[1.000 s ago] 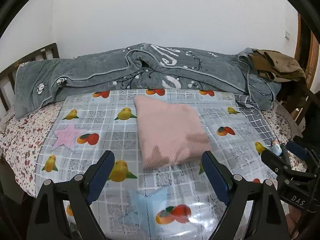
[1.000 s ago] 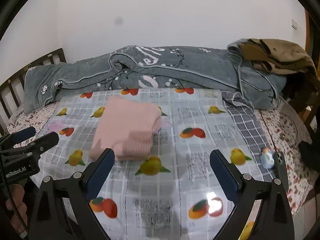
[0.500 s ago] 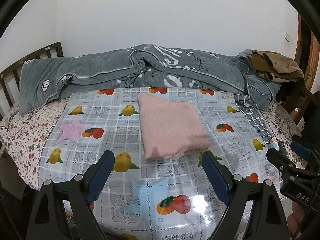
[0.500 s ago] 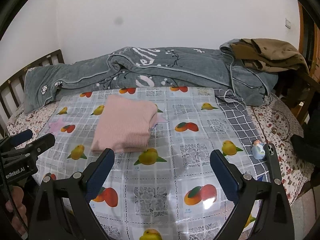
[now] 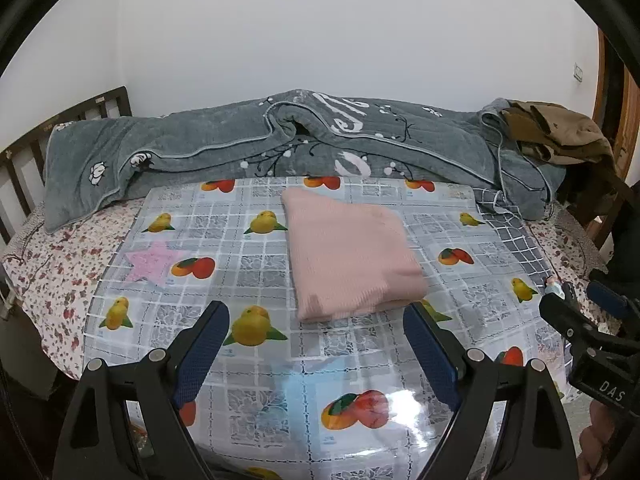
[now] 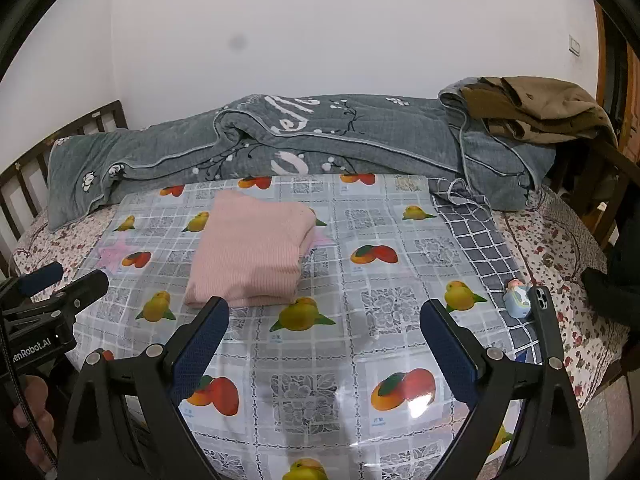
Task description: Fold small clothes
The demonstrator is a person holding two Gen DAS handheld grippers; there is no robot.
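Both sets of tongs are spread wide with nothing between the pads. The left gripper [image 5: 316,322] hangs above the fruit-print plastic cover [image 5: 240,288], and the right gripper [image 6: 324,320] does the same over on its side, touching nothing. Neither one is on the cloth.

The folded pink garment [image 5: 352,256] sits flat on the cover, roughly in the middle, squared up into a tidy rectangle (its near edge lands just beyond the left gripper's fingertips in that view). Behind it a grey quilt [image 5: 280,144] is bunched along the wall, with a brown jacket [image 5: 560,132] heaped on its right end. A pink star sticker [image 5: 154,262] lies left of the garment. Nothing blocks the way to the garment.

The right wrist view catches stuff the left barely shows: a little figurine [image 6: 518,300] and a dark phone [image 6: 546,320] propped at the right edge of the bed, beside a grey checked cloth [image 6: 476,240]. It also shows the person's hand [image 6: 32,412] on the other gripper's handle.
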